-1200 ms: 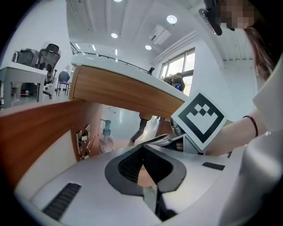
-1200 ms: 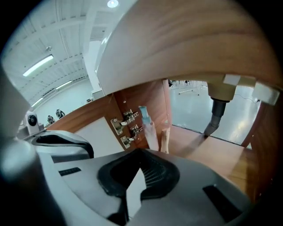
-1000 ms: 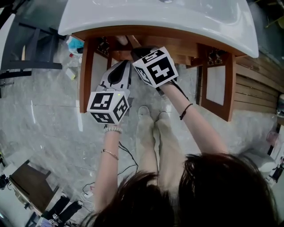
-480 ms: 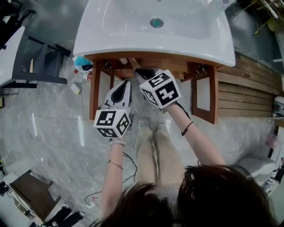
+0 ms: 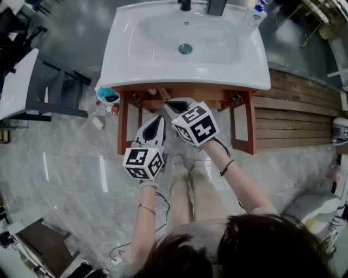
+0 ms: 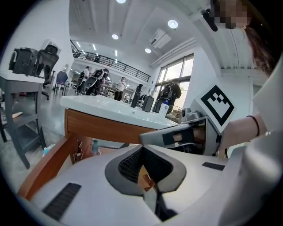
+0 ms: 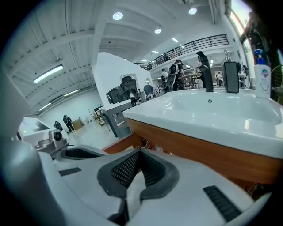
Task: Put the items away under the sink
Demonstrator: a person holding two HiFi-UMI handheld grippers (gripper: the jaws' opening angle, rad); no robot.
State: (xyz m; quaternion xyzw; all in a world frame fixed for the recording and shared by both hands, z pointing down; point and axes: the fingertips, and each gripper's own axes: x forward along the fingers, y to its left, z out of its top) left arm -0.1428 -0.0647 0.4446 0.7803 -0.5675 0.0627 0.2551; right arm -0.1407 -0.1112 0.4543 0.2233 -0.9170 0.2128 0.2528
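In the head view a white sink (image 5: 185,51) tops a wooden cabinet (image 5: 187,93) whose two doors hang open. My left gripper (image 5: 161,119) and right gripper (image 5: 169,103) are side by side in front of the cabinet opening, just below the sink's front edge. Both are shut with nothing between their fingers. The left gripper view has my left gripper (image 6: 142,149) shut, pointing at the sink's wooden edge (image 6: 106,128), with the right gripper beside it. The right gripper view has my right gripper (image 7: 139,153) shut below the basin (image 7: 212,112). A soap bottle (image 5: 255,14) stands on the sink's back right corner.
A blue item (image 5: 107,95), a red one (image 5: 113,109) and a small white one (image 5: 98,122) lie on the floor left of the cabinet. A grey frame (image 5: 54,92) stands further left. Wooden slats (image 5: 296,119) cover the floor at the right. The person's feet (image 5: 185,163) are close to the cabinet.
Both grippers have risen and stayed shut and empty. The head view has tilted up, so the whole basin and its tap now show.
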